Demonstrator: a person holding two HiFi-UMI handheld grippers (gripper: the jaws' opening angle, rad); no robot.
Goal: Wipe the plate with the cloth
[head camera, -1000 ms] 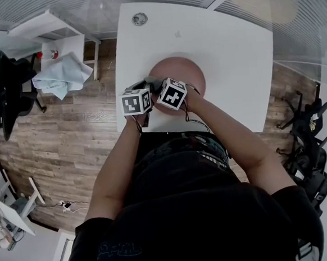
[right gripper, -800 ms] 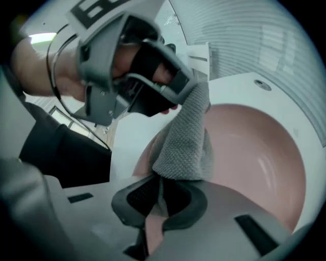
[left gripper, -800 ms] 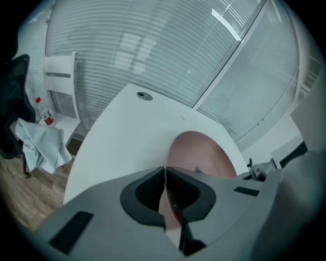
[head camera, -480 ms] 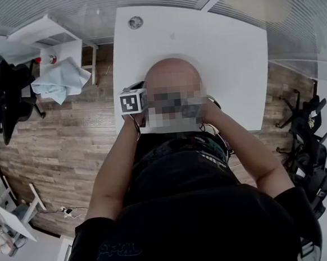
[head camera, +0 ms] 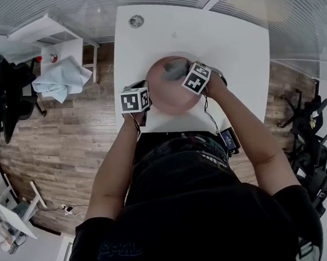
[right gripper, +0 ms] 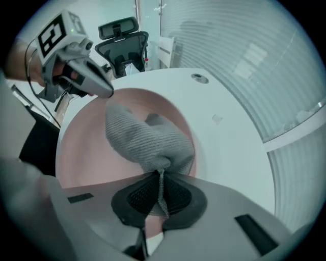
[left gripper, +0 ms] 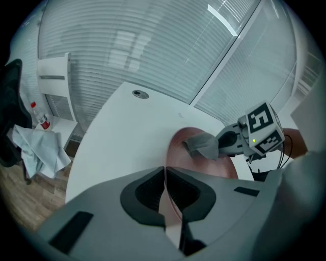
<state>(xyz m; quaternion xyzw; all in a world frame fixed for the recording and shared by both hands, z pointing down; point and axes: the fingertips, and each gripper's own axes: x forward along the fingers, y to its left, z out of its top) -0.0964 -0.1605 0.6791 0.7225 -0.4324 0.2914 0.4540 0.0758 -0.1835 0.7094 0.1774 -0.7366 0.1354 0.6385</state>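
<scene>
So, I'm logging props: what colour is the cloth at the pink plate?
The cloth is grey, with a fine ribbed knit; the right gripper view shows it best.

No writing anywhere can be read here

White table [head camera: 236, 54] on wood floor [head camera: 69, 151] — black chair [head camera: 5, 94] beside crumpled (pale blue) fabric [head camera: 62, 79].

tabletop [head camera: 231, 54]: white and square, carrying two things
plate [head camera: 169, 95]: pink, sitting toward the near edge
round insert [head camera: 136, 21]: sitting at the far left corner
</scene>
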